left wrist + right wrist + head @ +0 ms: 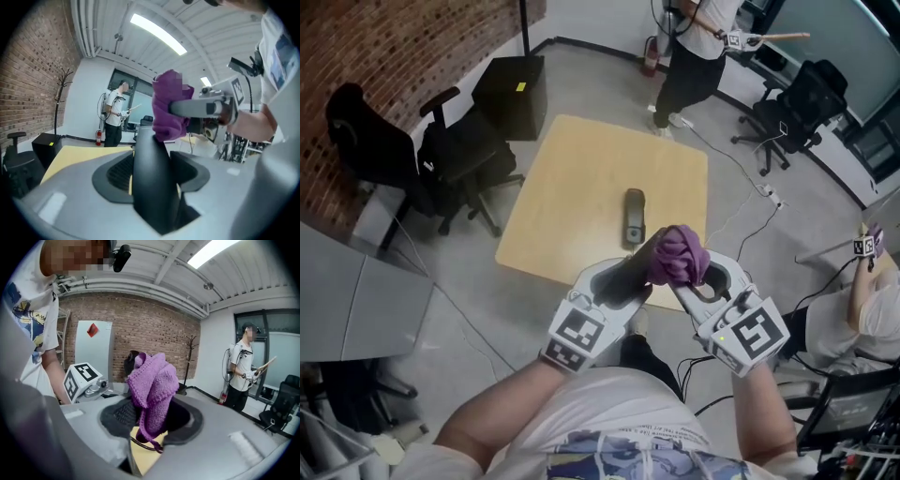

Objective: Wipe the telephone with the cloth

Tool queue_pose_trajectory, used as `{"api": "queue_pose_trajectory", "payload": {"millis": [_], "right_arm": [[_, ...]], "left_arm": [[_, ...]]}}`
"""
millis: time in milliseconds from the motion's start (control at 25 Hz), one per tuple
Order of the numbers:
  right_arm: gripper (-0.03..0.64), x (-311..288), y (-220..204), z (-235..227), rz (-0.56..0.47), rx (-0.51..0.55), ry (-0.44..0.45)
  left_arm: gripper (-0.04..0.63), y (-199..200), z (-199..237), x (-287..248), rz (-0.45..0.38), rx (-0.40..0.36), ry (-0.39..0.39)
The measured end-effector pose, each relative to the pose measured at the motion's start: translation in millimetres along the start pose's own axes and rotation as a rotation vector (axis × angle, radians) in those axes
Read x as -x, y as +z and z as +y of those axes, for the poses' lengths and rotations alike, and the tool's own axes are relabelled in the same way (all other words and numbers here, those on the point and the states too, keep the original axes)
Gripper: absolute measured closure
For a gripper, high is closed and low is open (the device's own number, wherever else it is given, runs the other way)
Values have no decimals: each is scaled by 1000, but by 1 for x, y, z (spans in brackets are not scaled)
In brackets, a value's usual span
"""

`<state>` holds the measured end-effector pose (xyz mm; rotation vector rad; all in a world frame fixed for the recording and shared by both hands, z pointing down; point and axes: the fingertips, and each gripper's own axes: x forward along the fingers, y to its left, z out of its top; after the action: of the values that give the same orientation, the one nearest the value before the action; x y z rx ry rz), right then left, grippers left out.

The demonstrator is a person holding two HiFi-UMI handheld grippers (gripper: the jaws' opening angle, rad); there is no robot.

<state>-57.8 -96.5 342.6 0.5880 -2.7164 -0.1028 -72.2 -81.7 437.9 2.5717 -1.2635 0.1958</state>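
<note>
Held up in front of me above the near table edge, my left gripper (623, 281) is shut on a black telephone handset (636, 265), which stands up between its jaws in the left gripper view (152, 178). My right gripper (689, 277) is shut on a bunched purple knitted cloth (680, 253). The cloth (168, 110) rests against the handset's upper end. In the right gripper view the cloth (152, 390) fills the jaws, with the handset tip (131, 361) just behind it. A second dark grey phone part (634, 217) lies on the table.
The light wooden table (572, 197) stands below. Black office chairs (455, 155) and a black box (514, 94) are at the left. A person (694, 56) stands beyond the table, with another chair (797, 108) and floor cables (750, 183) at the right.
</note>
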Motion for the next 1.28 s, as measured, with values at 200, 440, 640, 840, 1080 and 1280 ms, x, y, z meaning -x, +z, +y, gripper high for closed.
{"api": "queue_pose_trajectory", "payload": {"millis": [200,440,640,840,1080,1280], "right_arm": [[489,9,-8,-40,-6,-37,-109],[490,16,-26,-70,-10,-118,-196],[491,21,-41,-87,4,-185,-212],[490,9,-69,-90,52,-216,-211],[490,3,-82,-89,107,-221,-156],[491,-8,-91,-73,133,-209,-103]], "left_arm": [[348,3,9,-1,-18,48,-5],[348,0,17,-3,-50,226,-61],[348,12,17,-13,-91,423,-138],[348,17,25,-19,-139,573,-191],[348,30,20,-35,-158,670,-211],[348,35,25,-39,-182,763,-216]]}}
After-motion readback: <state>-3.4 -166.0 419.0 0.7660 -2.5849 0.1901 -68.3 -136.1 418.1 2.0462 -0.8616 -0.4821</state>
